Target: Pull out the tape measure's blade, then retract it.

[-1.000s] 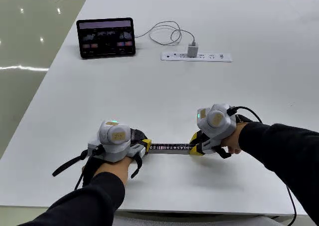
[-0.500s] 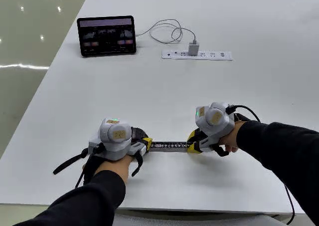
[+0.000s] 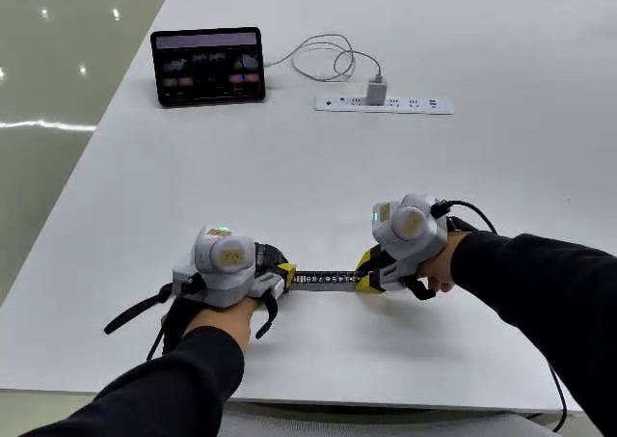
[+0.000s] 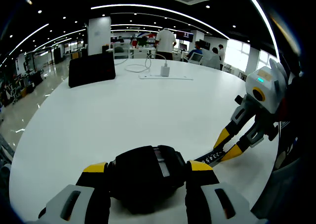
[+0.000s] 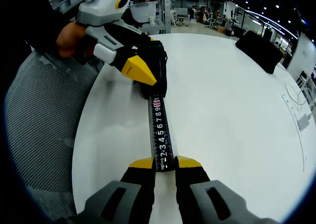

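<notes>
One black tape measure (image 4: 148, 177) — numbered blade (image 5: 159, 135) out.

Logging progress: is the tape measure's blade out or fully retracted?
Out: a short numbered stretch of blade runs from the case to the right gripper.

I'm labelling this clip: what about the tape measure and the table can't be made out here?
Head view: the left gripper covers most of the case.
Right gripper view: the right gripper's jaws hide the blade's tip.
Head view: the tablet's screen is too small to read.
</notes>
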{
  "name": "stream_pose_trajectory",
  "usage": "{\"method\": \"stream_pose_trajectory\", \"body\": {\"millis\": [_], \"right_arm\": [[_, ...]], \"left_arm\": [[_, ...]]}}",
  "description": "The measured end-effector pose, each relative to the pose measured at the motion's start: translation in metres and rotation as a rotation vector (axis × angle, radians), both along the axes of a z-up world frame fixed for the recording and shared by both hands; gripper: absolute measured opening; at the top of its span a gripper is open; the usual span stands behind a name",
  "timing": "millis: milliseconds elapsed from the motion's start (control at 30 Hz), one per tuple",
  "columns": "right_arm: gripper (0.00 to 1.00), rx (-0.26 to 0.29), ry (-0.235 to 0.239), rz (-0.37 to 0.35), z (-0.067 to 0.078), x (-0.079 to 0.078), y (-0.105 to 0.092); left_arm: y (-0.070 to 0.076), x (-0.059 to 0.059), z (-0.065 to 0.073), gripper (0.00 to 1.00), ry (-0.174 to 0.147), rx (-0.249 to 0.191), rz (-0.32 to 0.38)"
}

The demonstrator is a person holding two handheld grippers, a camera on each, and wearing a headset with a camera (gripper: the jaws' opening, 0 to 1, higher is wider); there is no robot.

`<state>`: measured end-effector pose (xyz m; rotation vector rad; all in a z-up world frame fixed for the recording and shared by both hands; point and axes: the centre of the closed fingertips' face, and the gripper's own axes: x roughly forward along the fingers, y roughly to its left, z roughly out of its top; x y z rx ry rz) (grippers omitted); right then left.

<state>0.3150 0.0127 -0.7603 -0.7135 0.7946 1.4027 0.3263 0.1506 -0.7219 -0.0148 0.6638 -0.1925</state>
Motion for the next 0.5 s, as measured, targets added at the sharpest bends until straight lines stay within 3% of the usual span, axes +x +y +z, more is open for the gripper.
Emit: {"method": "stream_pose_trajectory", "body": {"millis": [500], "right_arm": [[0.11, 0.016, -0.003, 0.01, -0.002, -0.001, 0.011]], "left_arm": [[0.0, 0.0, 0.0, 0.57, 0.0, -0.006, 0.0]]}}
